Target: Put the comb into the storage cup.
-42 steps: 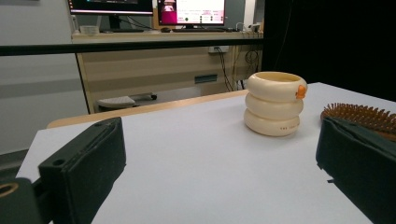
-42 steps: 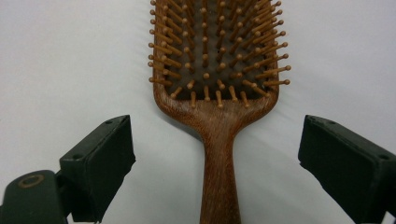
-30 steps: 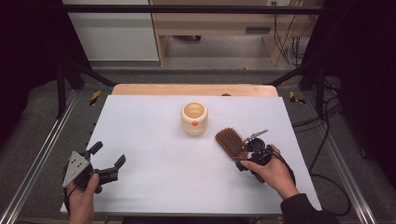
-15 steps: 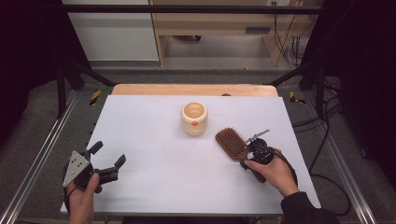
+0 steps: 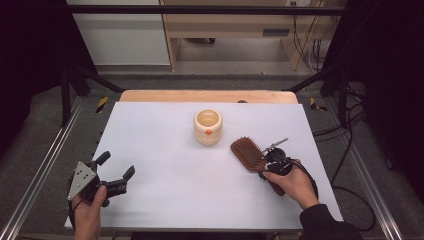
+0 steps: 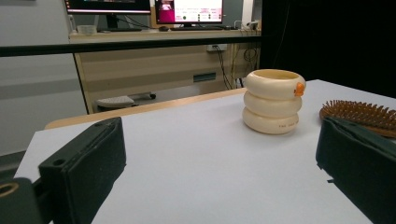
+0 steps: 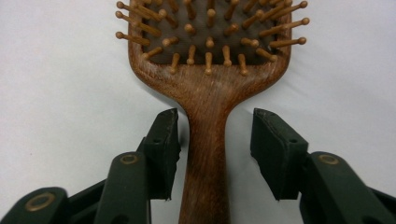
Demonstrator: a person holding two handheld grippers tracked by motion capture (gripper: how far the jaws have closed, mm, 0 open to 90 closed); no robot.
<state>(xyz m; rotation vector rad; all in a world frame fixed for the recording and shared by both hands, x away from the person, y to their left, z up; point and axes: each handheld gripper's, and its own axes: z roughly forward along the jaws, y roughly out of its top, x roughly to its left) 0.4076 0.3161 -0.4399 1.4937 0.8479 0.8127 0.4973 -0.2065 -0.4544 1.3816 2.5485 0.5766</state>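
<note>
Straddling the wooden handle of the hairbrush (image 7: 204, 140), the right gripper (image 7: 215, 154) is sitting with its two black fingers (image 7: 163, 151) parted, one on each side of the handle, a sliver of white showing between the left pad and the wood and a wider gap on the other side, so nothing is being clamped. Lying flat with its bristles pointing up, the brush is showing its dark cushion and rows of wooden pins just beyond the fingertips. Pulling out to the high view, the right hand (image 5: 292, 182) is resting over the handle's end at the right-hand part of the desk (image 5: 165, 145), with the brush head angling away toward the middle of the desk. Beside that head, a little farther from the person, a cream cup (image 5: 208, 126) shaped like three stacked rings is standing upright, an orange dot on its side, apart from the brush. Over at the near left corner, the left gripper (image 5: 116, 172) is being held in the left hand (image 5: 89, 215) with its fingers spread wide and holding nothing; in its own view the two pads are framing bare white desk, with the cup and the brush well beyond them. Behind the desk, a pale wooden bench (image 5: 235, 25) is standing on the floor.
</note>
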